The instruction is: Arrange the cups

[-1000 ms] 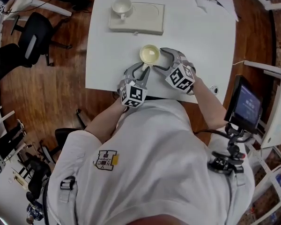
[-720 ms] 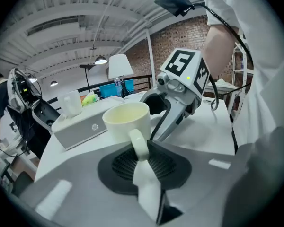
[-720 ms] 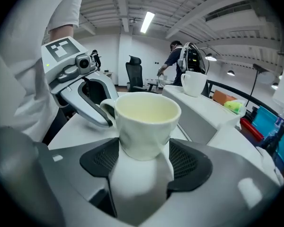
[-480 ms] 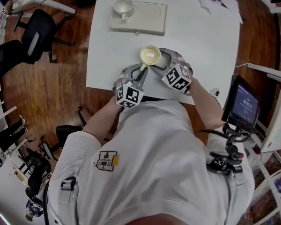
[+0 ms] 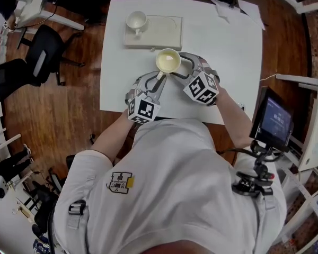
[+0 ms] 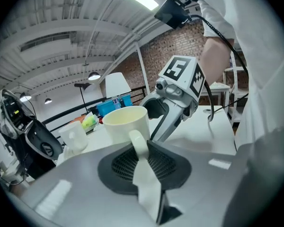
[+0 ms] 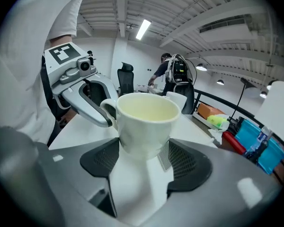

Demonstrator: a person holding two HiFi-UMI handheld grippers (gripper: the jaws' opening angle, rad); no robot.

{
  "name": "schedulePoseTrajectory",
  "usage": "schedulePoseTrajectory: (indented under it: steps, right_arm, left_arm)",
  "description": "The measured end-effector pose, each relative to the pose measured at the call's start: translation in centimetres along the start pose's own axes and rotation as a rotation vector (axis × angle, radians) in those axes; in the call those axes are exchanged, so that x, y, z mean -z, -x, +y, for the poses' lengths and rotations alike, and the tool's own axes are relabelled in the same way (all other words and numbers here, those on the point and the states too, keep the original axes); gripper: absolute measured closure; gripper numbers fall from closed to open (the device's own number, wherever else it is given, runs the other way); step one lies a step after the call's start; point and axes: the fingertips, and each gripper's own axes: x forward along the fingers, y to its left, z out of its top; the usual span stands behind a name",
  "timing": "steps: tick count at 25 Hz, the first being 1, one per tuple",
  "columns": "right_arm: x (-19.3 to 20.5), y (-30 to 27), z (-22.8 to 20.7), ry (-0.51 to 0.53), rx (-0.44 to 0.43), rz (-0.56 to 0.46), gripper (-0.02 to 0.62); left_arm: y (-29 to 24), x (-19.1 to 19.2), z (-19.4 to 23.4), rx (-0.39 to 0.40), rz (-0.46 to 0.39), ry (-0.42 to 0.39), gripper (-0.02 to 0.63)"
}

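A cream cup (image 5: 168, 61) hangs just above the white table (image 5: 228, 62), between both grippers. My left gripper (image 5: 160, 77) is shut on its handle (image 6: 138, 143), which sticks up between the dark pads. My right gripper (image 5: 175, 67) grips the cup's lower body (image 7: 146, 122) from the other side, a pad pressed on each flank. In the left gripper view the right gripper (image 6: 173, 112) shows behind the cup. A second white cup (image 5: 136, 20) stands upright at the left end of a pale tray (image 5: 161, 30) at the table's far side.
The tray's right part is bare. Papers (image 5: 238, 7) lie at the table's far right corner. A monitor on a stand (image 5: 275, 123) is at the right of the table, and office chairs (image 5: 40, 46) stand on the wooden floor at the left.
Both grippers and the cream cup have risen off the table and shifted a little toward the tray. The left jaws have drawn in on the handle.
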Motion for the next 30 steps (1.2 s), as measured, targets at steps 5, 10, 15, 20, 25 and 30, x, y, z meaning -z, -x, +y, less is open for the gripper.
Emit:
schedulePoseTrajectory:
  steps: [5, 10, 15, 20, 25, 30]
  right_arm:
    - [-2.4, 0.4, -4.5, 0.043, 0.043, -0.013, 0.268]
    - [-3.9, -0.1, -9.1, 0.076, 0.045, -0.004, 0.268]
    - [-3.9, -1.6, -12.6, 0.069, 0.026, 0.012, 0.268]
    - [-2.9, -3.7, -14.1, 0.051, -0.017, 0.033, 0.268]
    - [-2.5, -5.2, -14.9, 0.042, -0.040, 0.035, 0.268]
    - [-2.3, -5.2, -14.6, 0.038, -0.057, 0.045, 0.268]
  left_arm:
    - [-1.6, -3.1, 3.5, -0.008, -0.050, -0.051, 0.552]
    - [-4.0, -5.3, 6.9, -0.020, -0.070, -0.059, 0.552]
    - [-6.8, -5.7, 9.6, -0.029, -0.055, -0.026, 0.552]
    - [-8.7, -4.6, 11.0, -0.032, -0.020, 0.008, 0.552]
    - [-9.7, -3.6, 12.0, -0.038, -0.002, 0.032, 0.552]
    - [-9.6, -3.5, 11.8, -0.036, -0.001, 0.057, 0.552]
